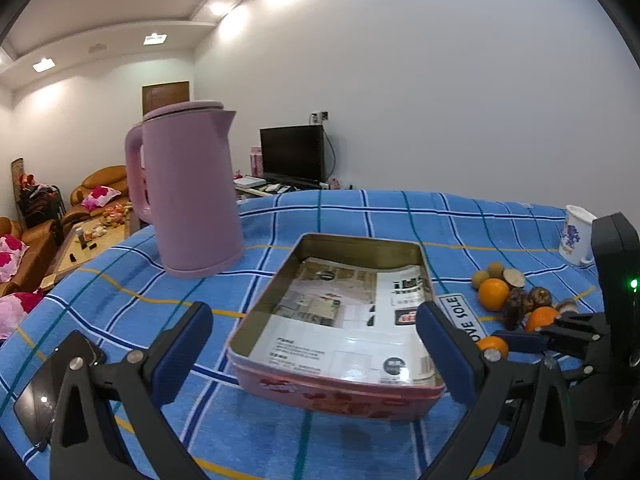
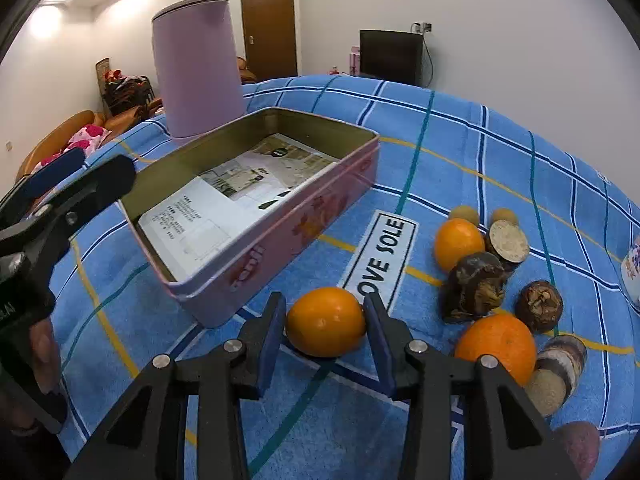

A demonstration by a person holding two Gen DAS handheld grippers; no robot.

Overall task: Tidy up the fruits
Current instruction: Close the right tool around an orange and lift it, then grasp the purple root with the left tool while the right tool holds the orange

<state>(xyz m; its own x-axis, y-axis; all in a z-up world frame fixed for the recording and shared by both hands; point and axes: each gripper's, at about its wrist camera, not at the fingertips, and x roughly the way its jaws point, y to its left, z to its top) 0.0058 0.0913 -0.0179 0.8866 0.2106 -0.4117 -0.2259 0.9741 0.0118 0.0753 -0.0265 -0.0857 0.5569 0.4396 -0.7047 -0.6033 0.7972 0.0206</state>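
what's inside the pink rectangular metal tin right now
Only printed paper sheets lining the bottom of the pink rectangular metal tin; no fruit in it. The near wall hides a strip of the floor in both views.

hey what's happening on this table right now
A person with a handheld gripper in each hand is sorting fruit. The right gripper has its pads against an orange on the blue checked cloth, beside the pink tin. The tin holds only paper. The left gripper is open, hovering at the tin. More fruit waits nearby.
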